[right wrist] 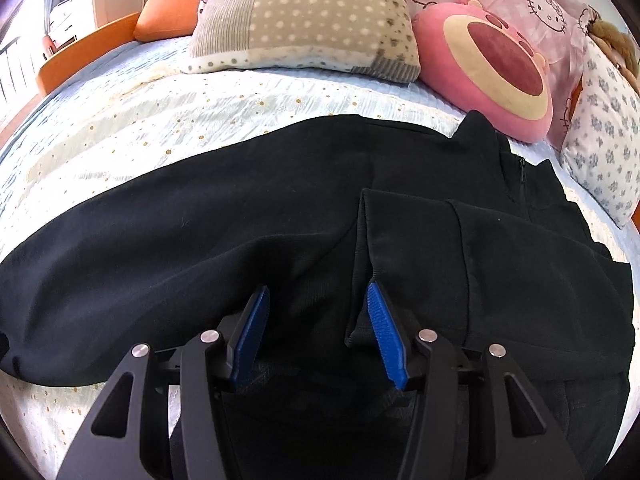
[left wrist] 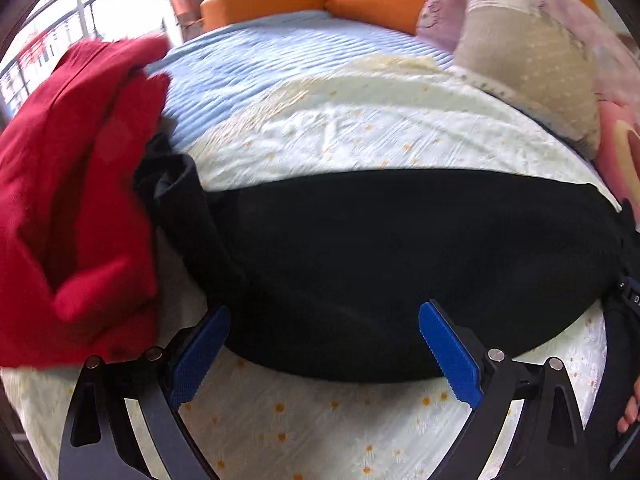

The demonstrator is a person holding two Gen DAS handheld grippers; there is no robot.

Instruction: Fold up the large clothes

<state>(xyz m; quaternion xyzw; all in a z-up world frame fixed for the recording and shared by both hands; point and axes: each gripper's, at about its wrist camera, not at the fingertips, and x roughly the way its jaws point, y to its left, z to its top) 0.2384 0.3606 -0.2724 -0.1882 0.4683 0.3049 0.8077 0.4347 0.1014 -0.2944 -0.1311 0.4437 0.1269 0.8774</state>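
Right wrist: black garment [right wrist: 200, 240] lengthwise left-right, collar rightward; both grippers' fingers [right wrist: 380, 320] released, empty.

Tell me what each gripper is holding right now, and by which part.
Nothing is held. The left gripper is wide open over the black garment, and the right gripper is open too, its fingers straddling a folded sleeve cuff without closing on it.

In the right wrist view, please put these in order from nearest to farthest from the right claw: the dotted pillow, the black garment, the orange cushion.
1. Black garment: directly under and ahead of the right claw.
2. Dotted pillow: beyond the garment, at the head of the bed.
3. Orange cushion: far back, to the left of the pillow.
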